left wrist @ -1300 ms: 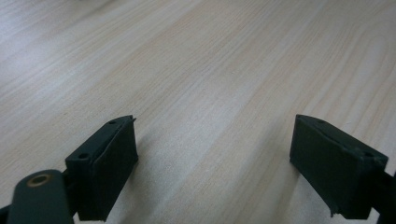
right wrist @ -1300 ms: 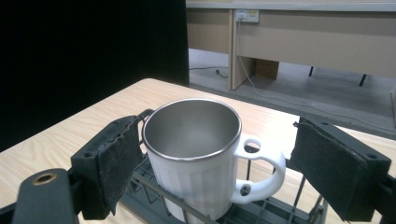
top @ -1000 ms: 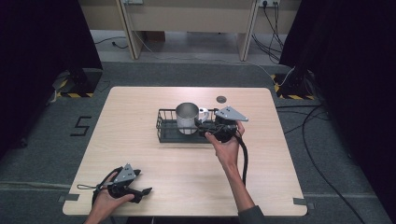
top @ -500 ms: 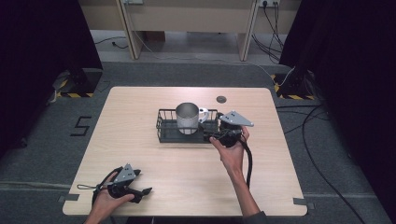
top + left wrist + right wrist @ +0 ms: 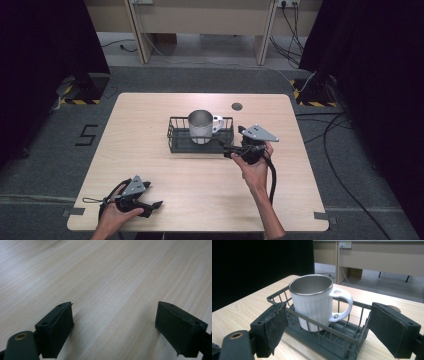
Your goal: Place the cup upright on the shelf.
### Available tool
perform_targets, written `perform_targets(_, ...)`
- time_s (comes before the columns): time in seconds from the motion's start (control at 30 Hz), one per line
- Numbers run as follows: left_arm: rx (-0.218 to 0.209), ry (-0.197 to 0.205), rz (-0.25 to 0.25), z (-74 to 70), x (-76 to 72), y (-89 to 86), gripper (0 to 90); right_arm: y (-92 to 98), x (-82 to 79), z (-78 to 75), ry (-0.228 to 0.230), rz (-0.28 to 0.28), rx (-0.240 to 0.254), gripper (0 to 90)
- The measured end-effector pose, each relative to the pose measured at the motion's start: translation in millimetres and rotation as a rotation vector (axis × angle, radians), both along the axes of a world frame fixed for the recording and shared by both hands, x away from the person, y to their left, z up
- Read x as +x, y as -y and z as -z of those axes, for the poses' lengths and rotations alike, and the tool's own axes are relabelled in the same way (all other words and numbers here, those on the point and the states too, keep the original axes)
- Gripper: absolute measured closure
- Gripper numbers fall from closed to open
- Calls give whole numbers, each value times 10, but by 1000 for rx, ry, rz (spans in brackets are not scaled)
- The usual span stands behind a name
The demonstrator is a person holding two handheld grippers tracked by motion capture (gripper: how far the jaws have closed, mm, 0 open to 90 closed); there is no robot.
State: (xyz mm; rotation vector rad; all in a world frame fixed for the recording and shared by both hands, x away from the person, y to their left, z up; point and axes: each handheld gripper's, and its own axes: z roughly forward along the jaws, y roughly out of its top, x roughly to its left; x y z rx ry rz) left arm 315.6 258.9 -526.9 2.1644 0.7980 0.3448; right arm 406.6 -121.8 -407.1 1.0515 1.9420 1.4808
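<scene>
- High view: a white mug (image 5: 202, 127) with a steel-coloured inside stands upright in a dark wire basket (image 5: 176, 139) at the centre of the pale wooden worktop (image 5: 150, 115).
- The right gripper (image 5: 231, 151), a second ago tight against the basket's right end near the mug handle, has drawn back toward lower right of the frame and now sits just clear of the wire.
- Right gripper view: its jaws are spread wide and hold nothing; the mug sits mid-frame beyond them.
- My reading: the mug has been set down and released.
- The left gripper (image 5: 148, 206) rests unmoved at lower left, jaws spread over bare wood.
</scene>
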Motion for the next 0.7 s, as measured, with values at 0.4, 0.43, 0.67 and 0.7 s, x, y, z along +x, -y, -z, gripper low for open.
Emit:
perform_targets(0.4, 2, -1, 1, -1, 0, -1, 141, 69, -86, 47, -3, -9, 13, 158)
perform_targets(0.43, 2, -1, 1, 0, 0, -1, 141, 73, -94, 53, -3, -10, 15, 159)
perform_targets(0.67, 2, -1, 1, 0, -1, -1, 141, 130, -161, 107, -6, -9, 14, 158)
perform_targets(0.7, 2, -2, 1, -1, 0, -1, 141, 140, -175, 117, -9, -8, 15, 159)
